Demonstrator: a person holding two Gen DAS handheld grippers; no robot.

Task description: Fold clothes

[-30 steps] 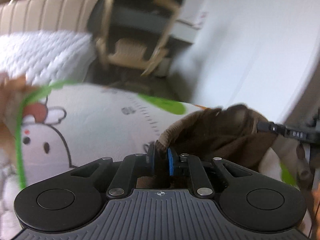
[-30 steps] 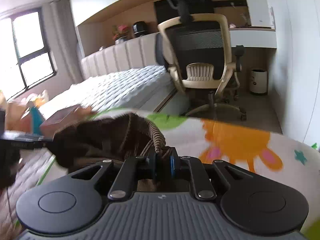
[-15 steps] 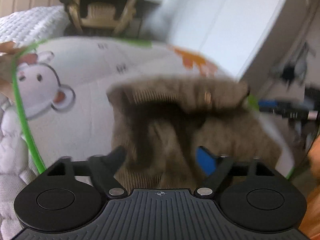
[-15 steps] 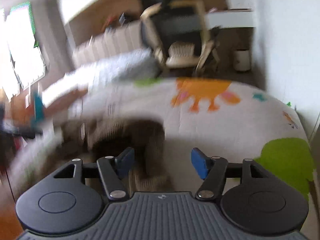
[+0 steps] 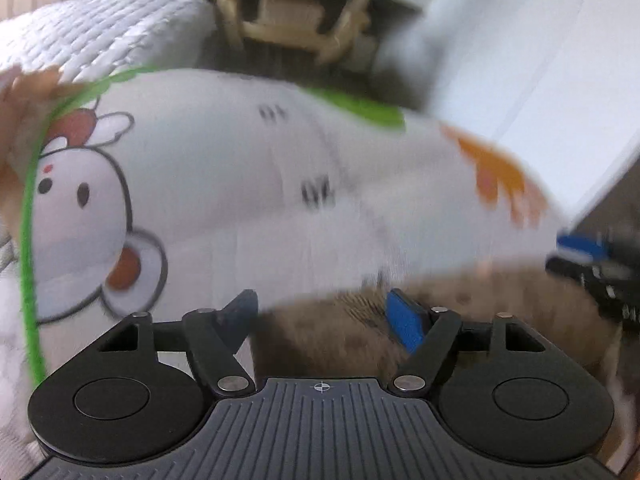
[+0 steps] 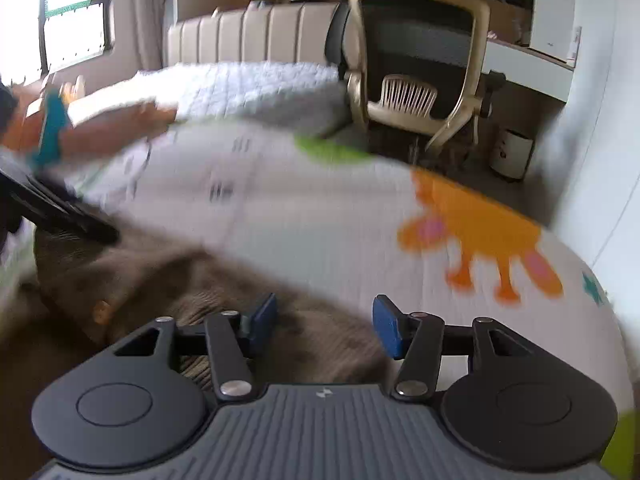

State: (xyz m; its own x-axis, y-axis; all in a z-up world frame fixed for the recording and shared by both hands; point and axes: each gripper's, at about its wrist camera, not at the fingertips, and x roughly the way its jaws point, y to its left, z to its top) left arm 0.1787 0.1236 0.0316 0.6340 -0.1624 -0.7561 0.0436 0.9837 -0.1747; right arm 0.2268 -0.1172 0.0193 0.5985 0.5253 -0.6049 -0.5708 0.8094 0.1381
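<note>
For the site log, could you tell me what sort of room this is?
Most likely a bedroom with a study corner: a quilted bed with padded headboard, an office chair and a desk.

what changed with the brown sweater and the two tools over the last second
Both tools let go. A second ago the left tool and right tool were each shut on the brown sweater, holding it up. Now both are open and drawn back, and the sweater lies spread on the cartoon-print mat. The mat, bed and office chair stayed put.
</note>
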